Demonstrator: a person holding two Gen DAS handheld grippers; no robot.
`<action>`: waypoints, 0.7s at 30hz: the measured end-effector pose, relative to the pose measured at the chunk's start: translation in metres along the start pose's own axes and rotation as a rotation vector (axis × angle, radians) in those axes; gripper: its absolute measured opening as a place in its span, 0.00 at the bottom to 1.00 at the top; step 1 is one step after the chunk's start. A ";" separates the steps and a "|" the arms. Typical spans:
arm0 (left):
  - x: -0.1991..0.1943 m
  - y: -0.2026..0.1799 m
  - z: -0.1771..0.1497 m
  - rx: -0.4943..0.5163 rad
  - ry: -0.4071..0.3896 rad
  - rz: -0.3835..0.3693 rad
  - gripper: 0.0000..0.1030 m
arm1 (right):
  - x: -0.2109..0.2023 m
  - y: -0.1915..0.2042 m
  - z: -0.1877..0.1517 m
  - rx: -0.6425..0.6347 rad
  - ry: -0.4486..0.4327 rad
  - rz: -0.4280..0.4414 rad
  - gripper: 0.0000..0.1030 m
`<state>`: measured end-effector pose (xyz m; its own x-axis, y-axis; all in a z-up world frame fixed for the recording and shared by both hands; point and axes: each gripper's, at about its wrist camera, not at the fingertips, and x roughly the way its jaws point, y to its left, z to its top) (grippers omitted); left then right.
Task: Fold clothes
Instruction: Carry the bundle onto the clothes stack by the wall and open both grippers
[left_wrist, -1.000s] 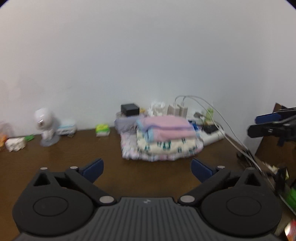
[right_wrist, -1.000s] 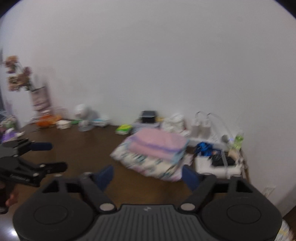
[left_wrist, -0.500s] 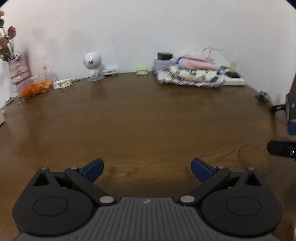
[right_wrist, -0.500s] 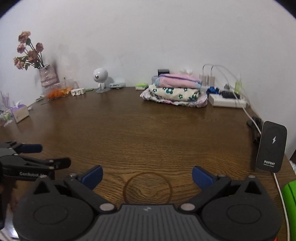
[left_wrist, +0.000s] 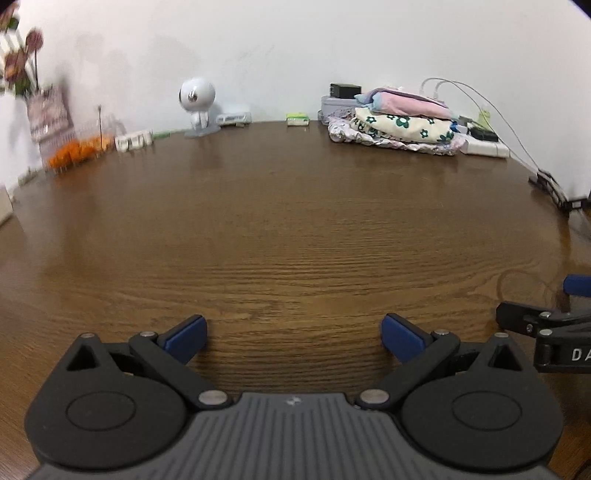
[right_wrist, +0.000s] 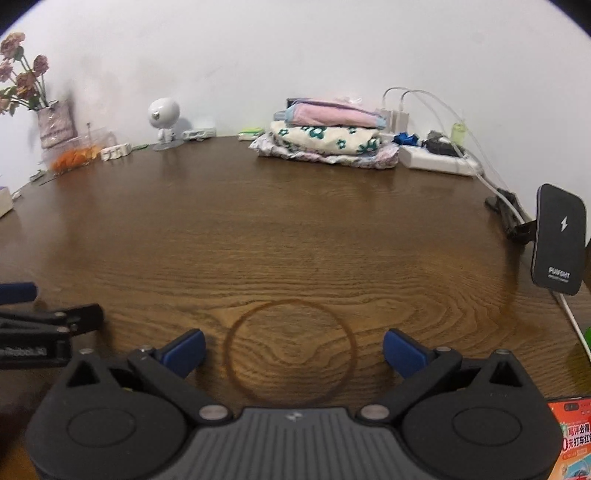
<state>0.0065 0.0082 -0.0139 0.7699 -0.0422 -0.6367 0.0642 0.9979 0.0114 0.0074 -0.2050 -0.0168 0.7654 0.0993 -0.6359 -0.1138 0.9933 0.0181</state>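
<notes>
You hold both grippers, left gripper (left_wrist: 293, 334) and right gripper (right_wrist: 293, 349), fingers wide and empty, risking toppling the folded stack (right_wrist: 325, 138) at upper centre.

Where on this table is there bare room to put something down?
The wide wooden middle of the table is free, from both grippers up to the folded clothes stack. The far edge is crowded: flower vase, white figurine, power strip. The charger stand crowds the right side.
</notes>
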 end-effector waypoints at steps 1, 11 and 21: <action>0.001 0.000 0.001 -0.001 0.001 0.001 1.00 | 0.001 -0.001 0.001 0.008 0.001 -0.008 1.00; 0.000 -0.001 0.001 0.002 0.001 -0.003 1.00 | 0.002 0.000 0.001 0.016 0.002 -0.020 1.00; 0.000 -0.001 0.001 0.002 0.001 -0.003 1.00 | -0.007 0.014 -0.005 -0.003 0.002 0.009 1.00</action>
<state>0.0073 0.0068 -0.0132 0.7690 -0.0451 -0.6377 0.0677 0.9976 0.0110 -0.0029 -0.1917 -0.0162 0.7631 0.1076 -0.6372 -0.1220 0.9923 0.0215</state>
